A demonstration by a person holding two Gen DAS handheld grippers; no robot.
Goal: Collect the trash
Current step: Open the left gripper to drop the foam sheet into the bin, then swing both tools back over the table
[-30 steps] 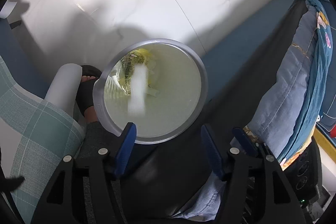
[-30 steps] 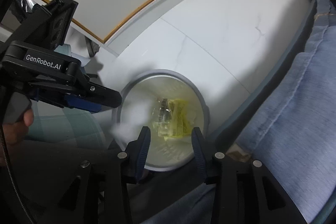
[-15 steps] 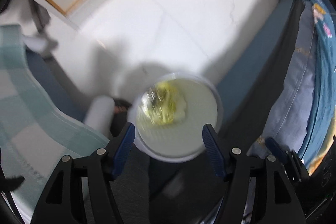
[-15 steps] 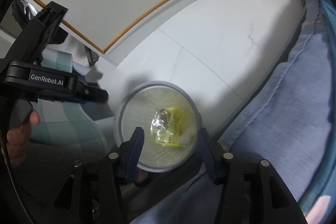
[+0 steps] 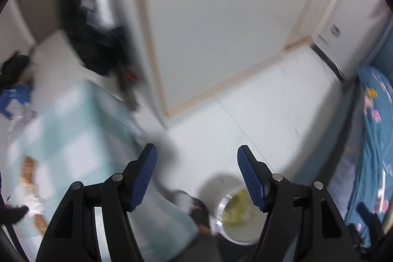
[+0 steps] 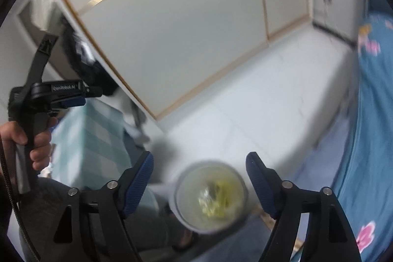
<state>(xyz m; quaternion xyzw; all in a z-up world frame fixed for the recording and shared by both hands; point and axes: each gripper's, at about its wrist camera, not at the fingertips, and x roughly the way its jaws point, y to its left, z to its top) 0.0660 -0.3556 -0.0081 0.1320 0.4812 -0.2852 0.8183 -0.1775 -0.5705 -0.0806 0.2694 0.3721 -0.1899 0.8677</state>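
Our right gripper (image 6: pixel 199 179) has just been spreading its jaws, and nothing sits between them; the left gripper (image 5: pixel 197 176) is likewise released and empty. The trash bin (image 6: pixel 210 195), yellow wrappers (image 6: pixel 217 198) inside, lies below and just ahead of the right jaws. We judge more trash lies left, on the checked tabletop (image 5: pixel 73 139), nearer the left hand (image 6: pixel 27 136); open floor (image 6: pixel 258 100) ahead.

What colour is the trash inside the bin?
Mostly yellow, with something shiny and silvery, in the trash inside the bin; clearest in the right wrist view.
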